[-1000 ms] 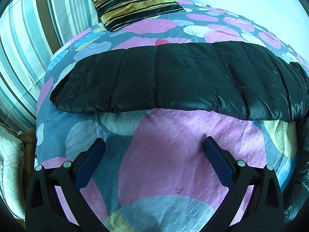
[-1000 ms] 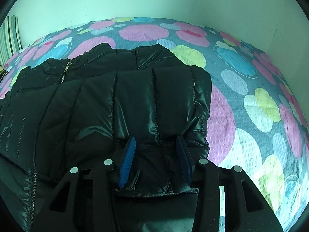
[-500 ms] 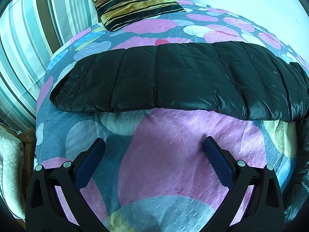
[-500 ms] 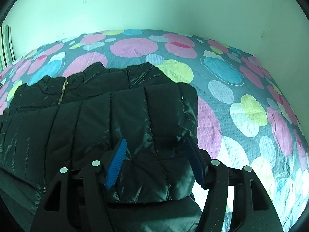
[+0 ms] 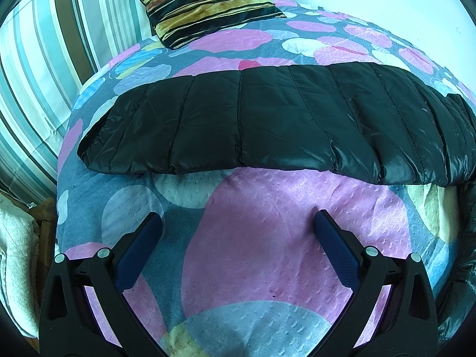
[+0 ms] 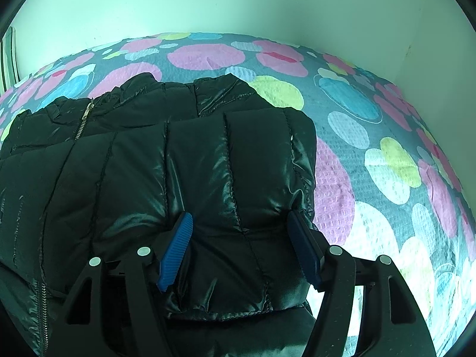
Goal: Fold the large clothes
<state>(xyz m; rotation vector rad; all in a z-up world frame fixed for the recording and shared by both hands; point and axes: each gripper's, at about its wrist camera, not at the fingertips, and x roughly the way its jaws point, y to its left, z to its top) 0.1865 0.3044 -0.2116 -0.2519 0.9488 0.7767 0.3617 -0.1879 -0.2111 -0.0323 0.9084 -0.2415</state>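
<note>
A black quilted puffer jacket lies on a bed. In the left wrist view one sleeve point(image 5: 267, 125) stretches flat across the bed, left to right. My left gripper point(image 5: 236, 226) is open and empty, hovering over the bedspread a little short of the sleeve's near edge. In the right wrist view the other sleeve point(image 6: 226, 178) is folded over the jacket body point(image 6: 59, 178), its cuff toward me; the zipper point(image 6: 83, 119) and collar lie beyond. My right gripper point(image 6: 241, 223) is open, its blue fingers point(image 6: 175, 250) straddling the sleeve near the cuff.
The bedspread point(image 5: 267, 238) has big pink, blue and yellow circles. A striped cushion point(image 5: 205, 3) and striped pillows point(image 5: 38, 68) lie at the head end. A pale wall point(image 6: 238, 0) borders the bed's far side. A white blanket point(image 5: 15, 267) hangs at the left edge.
My right gripper has opened wider over the folded sleeve and shifted slightly, with the jacket sitting higher in view. The left gripper has not moved.
</note>
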